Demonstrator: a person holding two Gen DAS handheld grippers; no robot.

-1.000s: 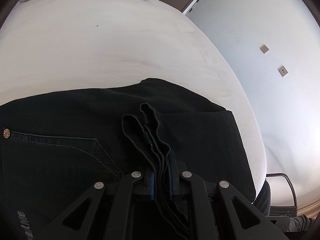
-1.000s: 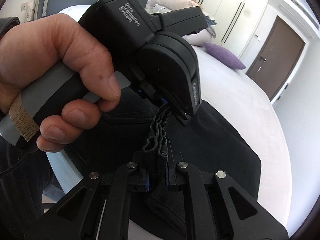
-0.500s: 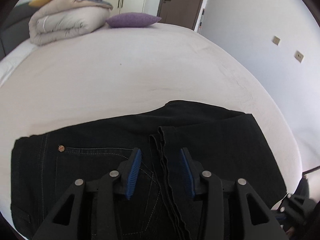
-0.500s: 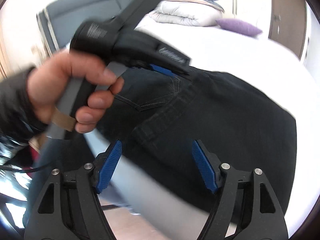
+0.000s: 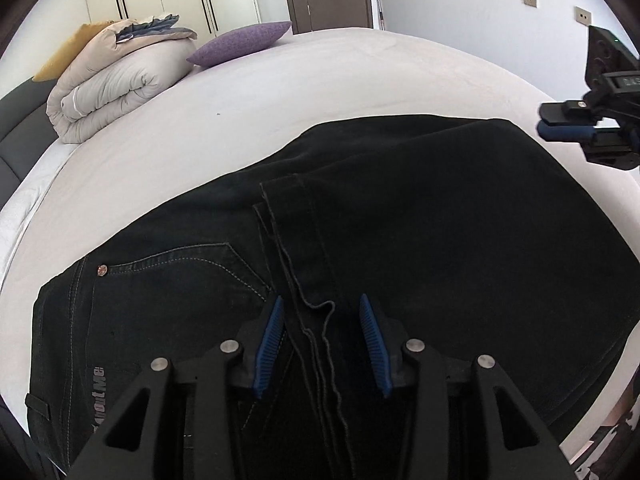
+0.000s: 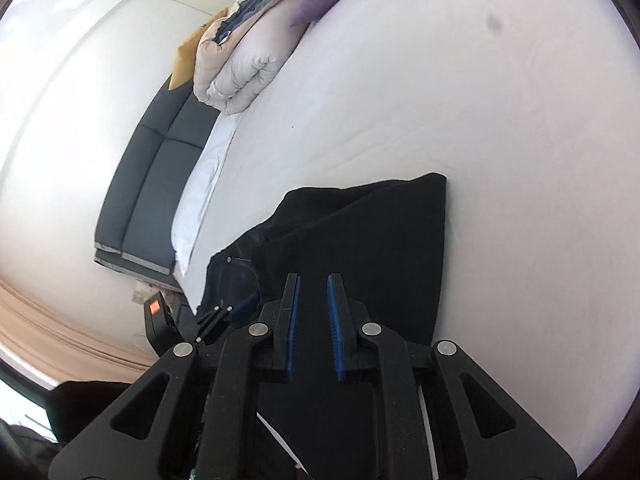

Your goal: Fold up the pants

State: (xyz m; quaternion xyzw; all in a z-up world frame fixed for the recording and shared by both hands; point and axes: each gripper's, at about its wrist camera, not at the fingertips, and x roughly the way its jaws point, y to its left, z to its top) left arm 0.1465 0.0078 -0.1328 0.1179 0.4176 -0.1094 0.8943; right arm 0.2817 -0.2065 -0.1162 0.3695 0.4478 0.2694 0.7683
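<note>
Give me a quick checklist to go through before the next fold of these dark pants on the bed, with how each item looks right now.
1. Pants lying flat on the bed: ok, already folded over once.
2. Left gripper free of cloth: ok, pads apart, the hem edges lie loose between them.
3. Right gripper free of cloth: ok, jaws closing with nothing between them.
4. Room beyond the pants: ok, duvet and purple pillow sit far off.
5. Near edge of the pants fully on the bed: cannot tell, the grippers hide it.
</note>
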